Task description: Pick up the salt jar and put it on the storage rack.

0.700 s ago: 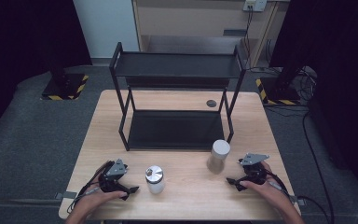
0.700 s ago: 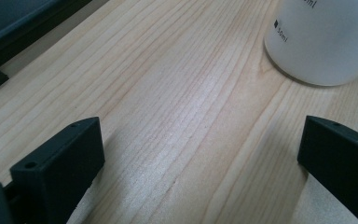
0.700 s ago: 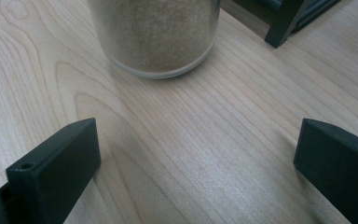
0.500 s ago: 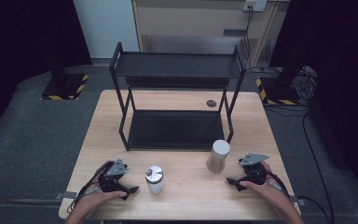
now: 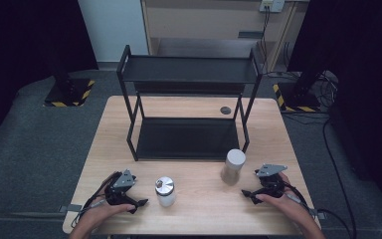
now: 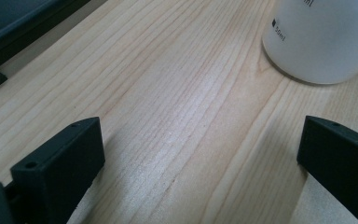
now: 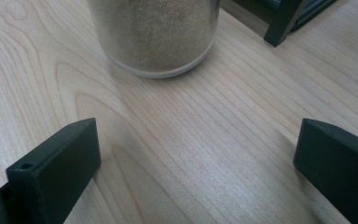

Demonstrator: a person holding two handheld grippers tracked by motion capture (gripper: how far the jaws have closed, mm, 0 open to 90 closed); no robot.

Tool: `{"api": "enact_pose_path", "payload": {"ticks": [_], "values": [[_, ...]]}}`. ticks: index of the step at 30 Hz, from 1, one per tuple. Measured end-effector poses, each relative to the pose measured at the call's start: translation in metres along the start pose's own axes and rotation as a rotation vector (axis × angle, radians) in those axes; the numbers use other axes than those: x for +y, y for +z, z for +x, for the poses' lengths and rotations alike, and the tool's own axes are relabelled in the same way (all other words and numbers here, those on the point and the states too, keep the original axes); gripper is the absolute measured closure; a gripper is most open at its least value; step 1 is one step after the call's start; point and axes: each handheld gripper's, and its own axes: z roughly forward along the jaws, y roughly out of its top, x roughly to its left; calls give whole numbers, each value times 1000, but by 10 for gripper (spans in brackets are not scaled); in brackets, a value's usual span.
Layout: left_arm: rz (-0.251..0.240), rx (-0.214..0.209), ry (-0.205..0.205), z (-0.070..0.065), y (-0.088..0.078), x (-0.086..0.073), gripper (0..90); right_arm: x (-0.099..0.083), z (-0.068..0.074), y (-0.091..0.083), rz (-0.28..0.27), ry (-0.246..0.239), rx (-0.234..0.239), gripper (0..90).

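left gripper (image 5: 138, 203) jaws wide, empty, right gripper (image 5: 246, 194) likewise

High view above the table's (image 5: 199, 214) near edge, facing forward and down, left gripper view low over the wood, close to the white jar (image 6: 324, 39), right gripper view equally low, close to the tan jar (image 7: 156, 35), both jars shared with the high view

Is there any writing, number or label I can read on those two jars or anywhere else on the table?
"50ml": printed beside a small black square mark on the white jar, seen in the left gripper view.
A cut-off bit of black print at the top edge of that jar: too little shows to read.
Jar of brown powder: no print shows.
Black shelf rack and wooden table: no writing.
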Motion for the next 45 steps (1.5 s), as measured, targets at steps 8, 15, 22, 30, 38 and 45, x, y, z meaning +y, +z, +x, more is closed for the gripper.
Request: {"api": "enact_pose_path", "payload": {"ticks": [8, 15, 22, 30, 38, 45], "values": [[-13, -25, 2, 1, -2, -3, 6, 0, 0, 0, 0, 1, -1, 14], [-19, -27, 10, 1, -4, -3, 9, 0, 0, 0, 0, 1, -1, 14], [-33, -35, 31, -2, -7, -1, 9, 0, 0, 0, 0, 2, -1, 14], [-38, -56, 63, -7, -6, 6, 9, 0, 0, 0, 0, 2, -2, 14], [-35, -75, 84, -11, -2, 13, 9, 0, 0, 0, 0, 2, -2, 14], [-44, -93, 92, -14, 3, 18, 9, 0, 0, 0, 0, 2, -2, 14]]}}
